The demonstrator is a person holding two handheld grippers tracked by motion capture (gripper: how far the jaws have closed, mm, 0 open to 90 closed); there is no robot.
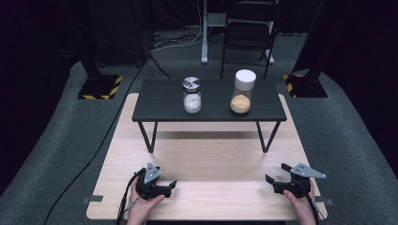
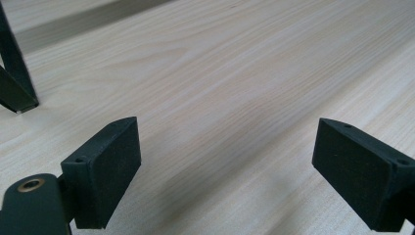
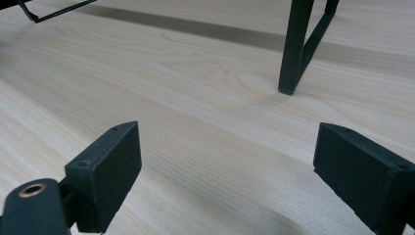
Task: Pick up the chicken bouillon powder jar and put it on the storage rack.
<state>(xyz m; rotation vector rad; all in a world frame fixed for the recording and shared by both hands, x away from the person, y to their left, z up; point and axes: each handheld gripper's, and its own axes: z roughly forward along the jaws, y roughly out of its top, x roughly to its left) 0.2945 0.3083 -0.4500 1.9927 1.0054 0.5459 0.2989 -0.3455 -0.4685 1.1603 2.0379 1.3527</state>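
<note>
A person sits at a pale wooden table (image 1: 206, 164) with a gripper in each hand, both low at the near edge and well apart from one another. The left gripper (image 1: 168, 186) rests near the front left of the table, its jaws pointing toward the right and spread wide with nothing between them. In the left gripper view its two black jaws stand far apart over bare wood grain, and one dark leg (image 2: 12, 73) of the shelf shows at the upper left. The right gripper (image 1: 277, 174) sits near the front right corner, jaws pointing toward the left, also spread wide and holding nothing. In the right gripper view the jaws frame bare tabletop, with a dark shelf leg (image 3: 293, 49) planted on the wood ahead of them.

A low black shelf (image 1: 155, 105) stands on the far half of the table, raised on thin metal legs. Two jars stand upright on it, near each other but apart. The jar with the silver lid (image 1: 191, 95) is on the left and holds something white in its lower part. The jar with the white lid (image 1: 243, 91) is on the right and holds a tan, grainy filling in its lower part. Both jars are well away from the grippers, and neither gripper touches them.
</note>
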